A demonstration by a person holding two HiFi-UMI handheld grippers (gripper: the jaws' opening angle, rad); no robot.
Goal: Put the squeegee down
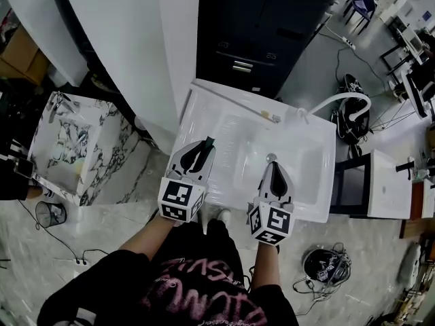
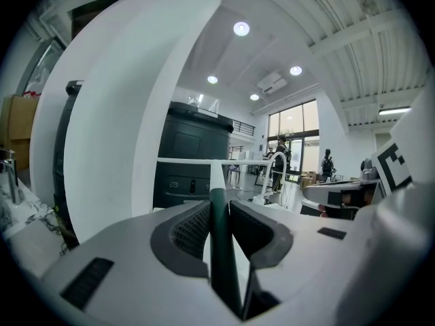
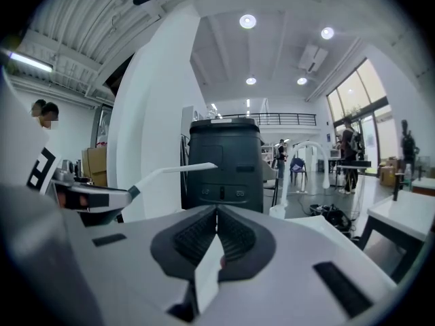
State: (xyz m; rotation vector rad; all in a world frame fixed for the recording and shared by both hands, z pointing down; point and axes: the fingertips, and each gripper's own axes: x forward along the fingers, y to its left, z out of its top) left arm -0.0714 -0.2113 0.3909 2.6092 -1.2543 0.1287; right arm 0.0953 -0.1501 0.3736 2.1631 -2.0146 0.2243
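The left gripper (image 1: 204, 148) is shut tight on the squeegee (image 2: 217, 216), pinching its dark green handle; the long white blade is up in the air over the back of the white sink (image 1: 231, 131); the right gripper (image 1: 274, 168) hangs over the sink's front, its 2 jaws pressed together, holding nothing.
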